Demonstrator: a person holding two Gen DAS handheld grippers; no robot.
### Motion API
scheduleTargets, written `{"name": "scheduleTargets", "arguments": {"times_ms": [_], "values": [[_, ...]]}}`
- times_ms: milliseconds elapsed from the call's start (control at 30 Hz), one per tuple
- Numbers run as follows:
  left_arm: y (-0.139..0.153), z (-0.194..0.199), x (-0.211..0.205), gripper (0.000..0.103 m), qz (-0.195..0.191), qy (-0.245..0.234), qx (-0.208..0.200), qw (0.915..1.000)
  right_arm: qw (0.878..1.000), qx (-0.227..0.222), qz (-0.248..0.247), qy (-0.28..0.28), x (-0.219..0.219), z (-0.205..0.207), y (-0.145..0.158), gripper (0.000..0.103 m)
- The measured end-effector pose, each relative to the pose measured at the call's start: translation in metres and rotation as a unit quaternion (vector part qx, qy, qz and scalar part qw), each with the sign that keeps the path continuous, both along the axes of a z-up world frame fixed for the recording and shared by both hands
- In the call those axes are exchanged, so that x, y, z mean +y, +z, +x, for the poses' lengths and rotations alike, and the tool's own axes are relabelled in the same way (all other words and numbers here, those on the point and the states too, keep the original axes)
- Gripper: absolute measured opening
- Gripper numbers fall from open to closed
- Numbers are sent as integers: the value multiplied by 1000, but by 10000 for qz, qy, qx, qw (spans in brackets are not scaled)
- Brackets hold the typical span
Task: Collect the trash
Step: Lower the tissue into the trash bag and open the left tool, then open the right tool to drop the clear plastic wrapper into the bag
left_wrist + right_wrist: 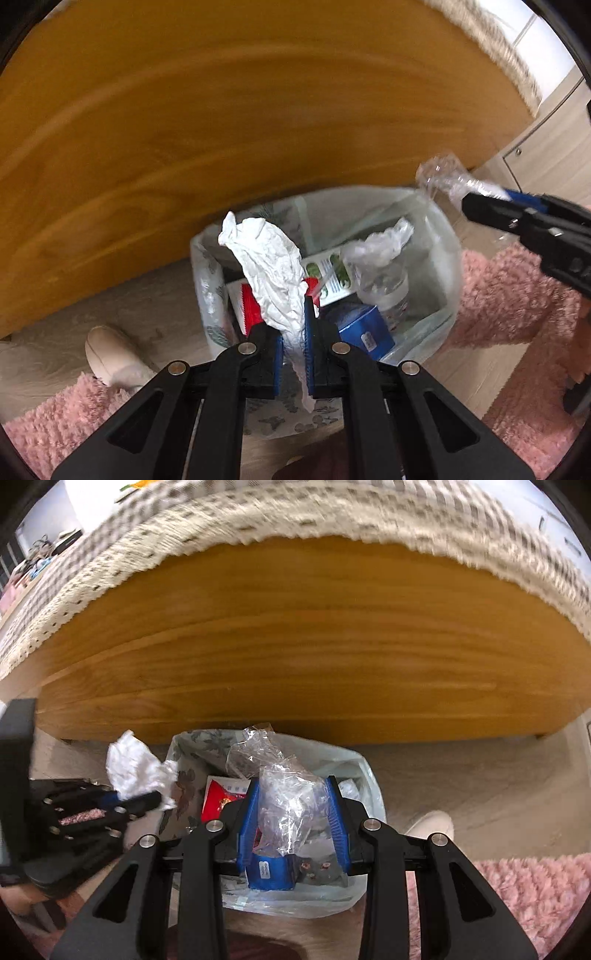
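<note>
Tissue [277, 273] clamped between left tongs [293, 354], above bin [448, 258].

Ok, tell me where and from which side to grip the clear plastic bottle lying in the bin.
Grip the clear plastic bottle around its ribbed body, coming down from above through the open top of the bin liner. It leans against the liner wall with its side bare, while crumpled plastic covers its upper end and the blue box crowds its lower part.

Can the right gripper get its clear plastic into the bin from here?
Probably yes. The right gripper, shut on the clear plastic wrap, points down at the open trash bin; nothing covers the opening, and the left gripper sits off to the side.
</note>
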State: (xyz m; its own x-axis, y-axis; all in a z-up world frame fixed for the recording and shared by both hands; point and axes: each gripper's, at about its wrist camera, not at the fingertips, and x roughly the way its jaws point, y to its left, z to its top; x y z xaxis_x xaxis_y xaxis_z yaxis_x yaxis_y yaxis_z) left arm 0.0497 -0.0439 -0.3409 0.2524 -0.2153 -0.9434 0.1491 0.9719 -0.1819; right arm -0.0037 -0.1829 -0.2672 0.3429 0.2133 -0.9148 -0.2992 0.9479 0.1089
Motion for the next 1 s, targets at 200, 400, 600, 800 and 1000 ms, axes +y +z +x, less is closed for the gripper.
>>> {"name": "scheduleTargets", "arguments": {"times_ms": [200, 400, 600, 800, 1000], "values": [[-10, 3, 2, 14, -125, 20, 316, 9994, 9999, 91, -73, 11, 1, 3, -8, 34], [-2, 2, 7, 58, -176, 182, 206, 9995, 9999, 80, -89, -21, 6, 8, -6, 34], [5, 5, 15, 86, 210, 452, 122, 9987, 9997, 137, -190, 25, 9, 6, -10, 34], [0, 8, 33, 89, 260, 867, 308, 9954, 9994, 186, -262, 94, 13, 6, -14, 34], [0, 6, 39, 89, 216, 1023, 362, 9939, 9989, 202, -214, 364, 23, 1, -17, 34]]}}
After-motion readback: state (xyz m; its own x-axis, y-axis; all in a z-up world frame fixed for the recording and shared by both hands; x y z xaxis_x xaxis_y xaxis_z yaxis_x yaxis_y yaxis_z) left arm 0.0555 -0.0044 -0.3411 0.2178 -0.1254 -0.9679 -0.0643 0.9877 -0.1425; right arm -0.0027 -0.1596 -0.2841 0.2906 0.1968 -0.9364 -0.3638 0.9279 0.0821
